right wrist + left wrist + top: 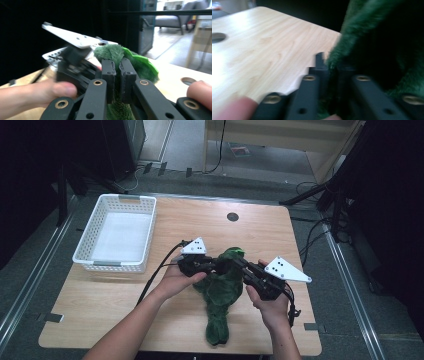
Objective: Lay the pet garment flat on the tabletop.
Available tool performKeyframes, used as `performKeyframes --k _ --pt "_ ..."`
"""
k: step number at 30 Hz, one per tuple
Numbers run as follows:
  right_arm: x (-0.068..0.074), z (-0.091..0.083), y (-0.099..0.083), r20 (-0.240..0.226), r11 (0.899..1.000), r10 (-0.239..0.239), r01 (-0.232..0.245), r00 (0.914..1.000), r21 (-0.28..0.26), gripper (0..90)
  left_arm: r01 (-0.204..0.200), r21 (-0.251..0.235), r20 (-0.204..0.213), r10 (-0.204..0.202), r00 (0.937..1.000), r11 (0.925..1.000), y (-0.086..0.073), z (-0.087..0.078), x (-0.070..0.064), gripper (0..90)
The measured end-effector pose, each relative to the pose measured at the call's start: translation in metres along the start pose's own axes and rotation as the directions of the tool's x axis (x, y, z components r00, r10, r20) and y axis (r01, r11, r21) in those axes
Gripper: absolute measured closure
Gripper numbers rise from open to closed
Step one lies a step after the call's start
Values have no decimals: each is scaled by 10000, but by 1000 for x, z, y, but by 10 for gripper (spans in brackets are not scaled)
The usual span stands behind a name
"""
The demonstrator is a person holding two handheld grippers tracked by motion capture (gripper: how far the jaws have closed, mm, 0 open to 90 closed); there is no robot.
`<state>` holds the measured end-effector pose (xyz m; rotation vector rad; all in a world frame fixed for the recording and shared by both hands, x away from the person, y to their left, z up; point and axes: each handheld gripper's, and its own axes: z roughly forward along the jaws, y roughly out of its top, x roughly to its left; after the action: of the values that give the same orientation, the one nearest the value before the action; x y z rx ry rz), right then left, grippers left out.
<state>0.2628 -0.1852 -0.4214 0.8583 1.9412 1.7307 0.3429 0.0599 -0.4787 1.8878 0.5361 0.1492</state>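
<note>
The wooden table (260, 227), pale and smooth-grained with rounded corners, lies under both grippers, with a round cable hole beyond them. A white plastic basket (118, 232), rectangular with lattice walls, sits well to the left of the left gripper (216, 265). Between the two grippers lies the green plush toy (220, 292), shaggy and soft, its long body trailing back toward the person. The right gripper (241, 264) is clenched on a fold of its fur, the jaws pressed close with fur between them. The left gripper's jaws stand nearly together with green fur in the gap, apparently grasping the toy too. Grey floor and dark curtains surround the table.
</note>
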Motion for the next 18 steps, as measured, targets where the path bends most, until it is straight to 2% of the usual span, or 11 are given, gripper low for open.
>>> performKeyframes --k 3,5,7,8,10,12,13,14,16,17,18 --pt "-6 -2 1 470 9999 151 -151 9988 3 857 358 -526 -1351 -427 9899 9980 0 -26 -5 878" --pt "-12 7 0 984 9994 266 -287 9948 203 857 1360 -1165 -3456 -1685 9231 9838 -1 -48 -11 876" --pt "-14 23 -4 1009 9989 120 -166 9948 442 855 2416 -1668 -4434 -2915 8476 9559 -2 -54 -9 872" --pt "-16 35 -7 1005 9980 26 -89 9949 629 855 2743 -1776 -4700 -3264 8201 9451 -2 -53 -5 868" --pt "-21 56 -12 1470 9957 182 -313 9890 875 853 3105 -1610 -5247 -3477 7771 9368 -5 -43 9 860" --pt "-29 70 -15 1742 9929 583 -752 9830 919 843 3592 -1466 -5203 -3806 7645 9217 -9 -36 20 826" --pt "-51 96 -20 2504 9729 1618 -1968 9545 1215 753 4196 -1419 -5382 -4256 7275 8966 -17 -23 41 755" --pt "-59 103 -22 2799 9609 1973 -2419 9395 1348 702 4298 -1368 -5567 -4282 7119 8925 -20 -20 47 668" --pt "-66 108 -24 3068 9513 2182 -2721 9264 1450 665 4470 -1281 -5589 -4368 7049 8853 -22 -18 55 485" --pt "-78 111 -26 3588 9356 2394 -3132 9022 1632 534 4416 -1232 -5424 -4329 7200 8887 -22 -24 58 389" --pt "-80 107 -25 3635 9347 2393 -3149 9003 1646 506 4185 -1165 -5296 -4128 7410 9007 -21 -30 55 336"
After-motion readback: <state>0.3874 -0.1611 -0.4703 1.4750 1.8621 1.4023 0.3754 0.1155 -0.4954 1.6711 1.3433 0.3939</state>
